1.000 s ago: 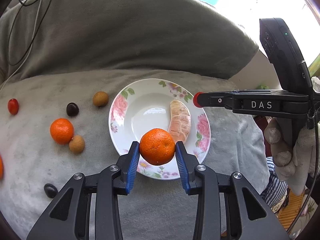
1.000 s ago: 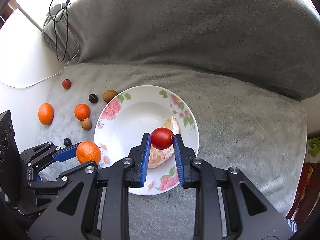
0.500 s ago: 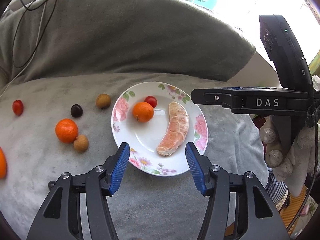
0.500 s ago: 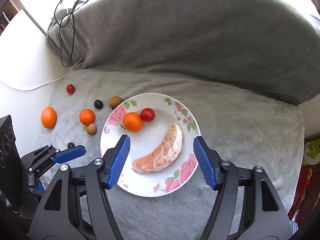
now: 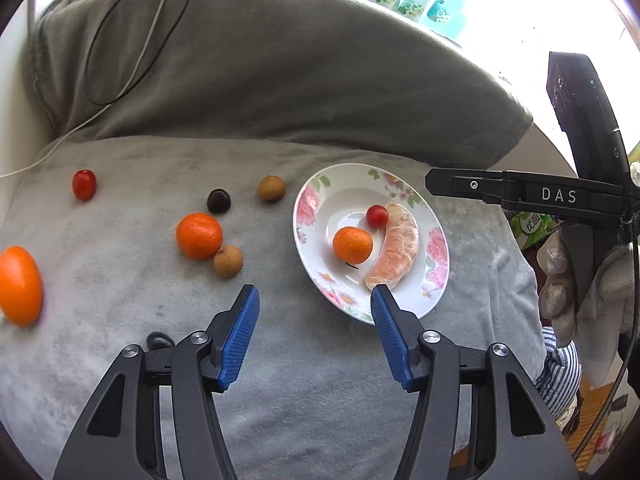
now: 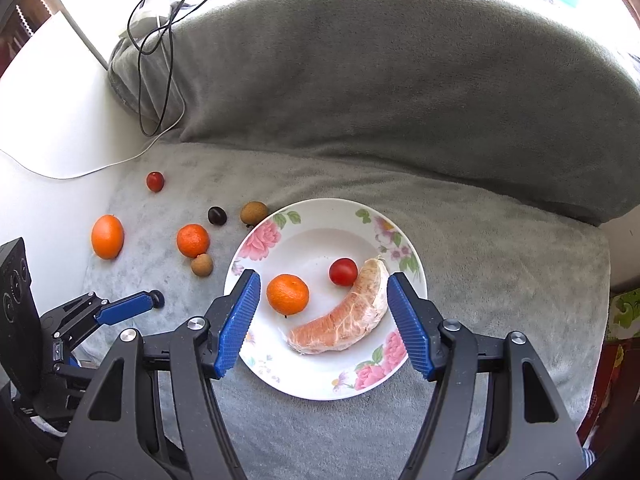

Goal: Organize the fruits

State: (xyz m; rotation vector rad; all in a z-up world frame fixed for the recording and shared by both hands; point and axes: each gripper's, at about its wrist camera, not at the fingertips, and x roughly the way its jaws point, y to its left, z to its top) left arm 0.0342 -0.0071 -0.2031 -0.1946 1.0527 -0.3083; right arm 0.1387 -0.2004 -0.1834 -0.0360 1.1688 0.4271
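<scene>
On floral plate (image 6: 372, 380): 1 mandarin (image 6: 287, 294), 1 cherry tomato (image 6: 343, 271), 1 peeled pomelo segment (image 6: 344, 322). Left on grey blanket (image 5: 320, 360): 7 fruits, including mandarin (image 5: 199, 235), cherry tomato (image 5: 84, 185). Left claw (image 5: 315, 334) and right claw (image 6: 322, 325) both wide, empty, just opened. Roughly a third done.

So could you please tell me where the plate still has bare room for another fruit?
The plate is free along its far half, by the rose, and on its near rim. Its middle is crowded: mandarin, tomato and pomelo segment.
</scene>
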